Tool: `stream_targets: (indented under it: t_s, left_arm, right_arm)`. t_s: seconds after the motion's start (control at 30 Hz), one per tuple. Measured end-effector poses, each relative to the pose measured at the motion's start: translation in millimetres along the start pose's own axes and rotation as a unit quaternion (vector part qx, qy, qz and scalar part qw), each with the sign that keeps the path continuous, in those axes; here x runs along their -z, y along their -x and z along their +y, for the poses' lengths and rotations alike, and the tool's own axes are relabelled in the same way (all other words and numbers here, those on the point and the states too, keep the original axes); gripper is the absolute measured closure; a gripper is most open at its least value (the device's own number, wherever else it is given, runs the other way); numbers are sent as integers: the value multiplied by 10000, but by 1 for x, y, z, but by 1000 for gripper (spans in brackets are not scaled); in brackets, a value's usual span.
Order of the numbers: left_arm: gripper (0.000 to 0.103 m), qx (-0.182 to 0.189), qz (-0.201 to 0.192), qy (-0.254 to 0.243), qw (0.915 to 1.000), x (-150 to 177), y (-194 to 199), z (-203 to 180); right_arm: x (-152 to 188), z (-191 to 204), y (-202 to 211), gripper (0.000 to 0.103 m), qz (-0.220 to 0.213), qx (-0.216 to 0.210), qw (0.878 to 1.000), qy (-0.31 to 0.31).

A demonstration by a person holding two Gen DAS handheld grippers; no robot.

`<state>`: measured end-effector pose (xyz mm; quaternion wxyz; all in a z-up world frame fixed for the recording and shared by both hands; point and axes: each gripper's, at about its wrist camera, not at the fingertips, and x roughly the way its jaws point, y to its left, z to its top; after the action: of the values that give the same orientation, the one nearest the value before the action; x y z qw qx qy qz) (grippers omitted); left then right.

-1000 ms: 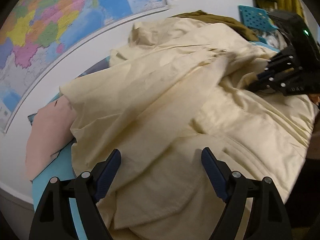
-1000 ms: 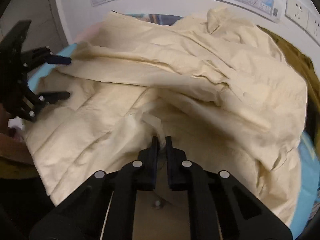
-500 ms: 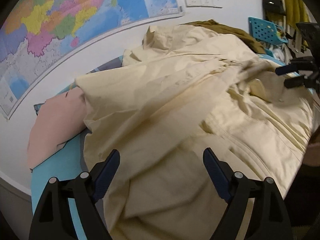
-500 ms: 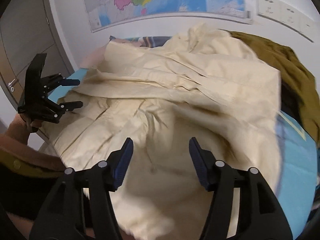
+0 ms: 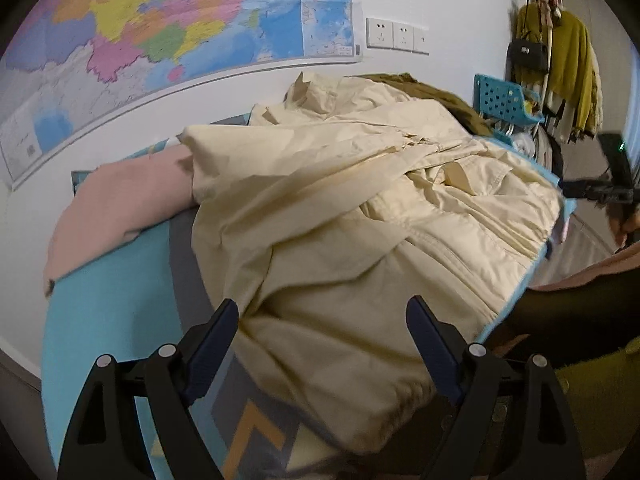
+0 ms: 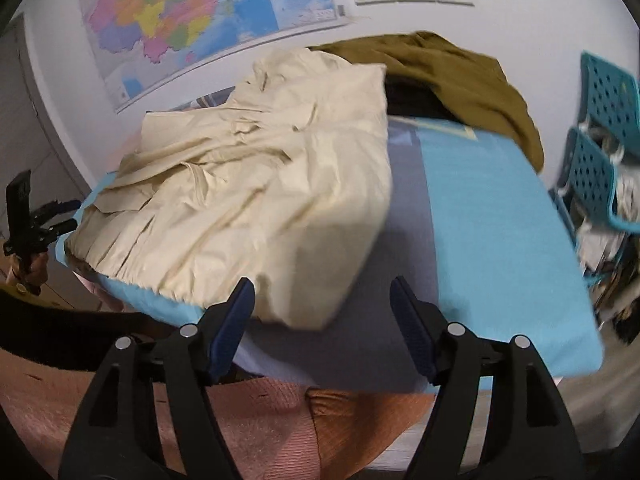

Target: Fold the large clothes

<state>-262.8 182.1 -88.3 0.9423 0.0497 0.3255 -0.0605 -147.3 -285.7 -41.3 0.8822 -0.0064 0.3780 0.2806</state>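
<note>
A large cream jacket (image 5: 360,220) lies crumpled and partly folded on the blue-covered table (image 5: 100,300). My left gripper (image 5: 322,320) hovers open over the jacket's near left hem, with nothing pinched between its blue pads. In the right wrist view the same jacket (image 6: 260,184) fills the table's left half. My right gripper (image 6: 322,292) hangs near the table's front edge by the jacket's near corner; its jaws are opening and the pads touch no cloth. Each gripper shows small in the other's view: the right gripper (image 5: 576,194) at far right, the left gripper (image 6: 70,213) at far left.
A pink garment (image 5: 120,200) lies left of the jacket, and an olive garment (image 6: 460,76) is heaped at the back by the wall. Teal perforated baskets (image 6: 600,120) stand right of the table. Bare blue cloth (image 6: 500,220) spreads right of the jacket. A map hangs on the wall.
My right gripper let go of the cream fabric, opened wide and drew back to the right. My left gripper, open throughout, pulled back to the left. The jacket now rests folded over.
</note>
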Motion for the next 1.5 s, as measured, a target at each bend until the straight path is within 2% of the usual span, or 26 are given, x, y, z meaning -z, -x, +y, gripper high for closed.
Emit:
stream_targets:
  t_s: [0.1,0.23,0.27,0.33,0.47,0.57,0.67,0.7,0.8,0.83,0.87,0.9,0.93,0.97,1.0,1.07,1.1,1.2,1.3,1.33,1.4,1.47,1.5]
  left_arm:
    - [19,-64,-45,369,9993,5,5,14]
    - [18,7,-164,990,9950,10,11,39]
    - [15,-17,-181,1116,9936,11,11,44]
    - [14,-68,-65,1292,9916,14,7,52]
    - [14,167,240,1591,9868,21,-9,60]
    - [13,573,362,1825,9809,26,-24,60]
    - [10,1058,518,1903,9746,27,-38,55]
    - [6,1155,569,1892,9735,27,-43,50]
    - [7,1244,534,1674,9765,22,-50,33]
    - [7,1295,533,1643,9764,20,-52,29]
    - [7,1269,519,1619,9772,18,-55,24]
    - [9,1264,525,1592,9777,17,-56,22]
    - [17,1259,508,1624,9773,15,-57,20]
    - [40,1119,529,1723,9772,14,-58,21]
    - [59,1027,569,1824,9762,13,-59,24]
    - [71,986,578,2114,9707,10,-55,35]
    - [75,952,536,2132,9709,9,-49,37]
    - [80,844,297,2084,9740,0,-26,41]
    - [80,832,167,2075,9745,-3,-7,51]
    - [80,857,209,2061,9745,-2,-7,53]
    - [73,859,480,2018,9745,4,-15,57]
    - [62,995,840,2116,9686,14,-31,60]
    - [59,1006,902,2156,9671,16,-36,59]
  right_arm:
    - [5,-18,-11,31,-58,-481,9970,-603]
    - [-5,-31,-24,29,-164,-778,9922,-960]
    - [-7,-33,-27,27,-174,-858,9908,-1031]
    - [-13,-37,-32,27,-183,-952,9885,-1158]
    - [-27,-41,-46,25,-64,-1150,9855,-1246]
    - [-32,-39,-57,24,73,-1383,9826,-1242]
    - [-35,-34,-66,23,184,-1662,9780,-1248]
    - [-36,-32,-67,23,202,-1689,9781,-1201]
    - [-40,-28,-72,23,264,-1987,9718,-1242]
    - [-40,-26,-73,27,282,-2060,9703,-1238]
    - [-41,-24,-75,39,327,-2155,9681,-1235]
    - [-40,-22,-78,49,401,-2261,9651,-1257]
    - [-39,-21,-82,55,455,-2352,9620,-1312]
    - [-38,-20,-84,66,468,-2410,9599,-1354]
    - [-37,-19,-84,78,467,-2459,9579,-1405]
    - [-35,-18,-75,87,317,-2610,9524,-1541]
    - [-36,-13,-65,89,188,-2675,9521,-1470]
    - [-40,4,-35,90,-68,-2796,9520,-1239]
    - [-42,18,-7,90,-232,-2879,9527,-948]
    - [-40,18,-5,90,-183,-2865,9534,-932]
    - [-32,16,-13,81,108,-2858,9531,-987]
    - [-23,12,-25,74,380,-2781,9536,-1086]
    - [-17,11,-31,73,514,-2759,9532,-1121]
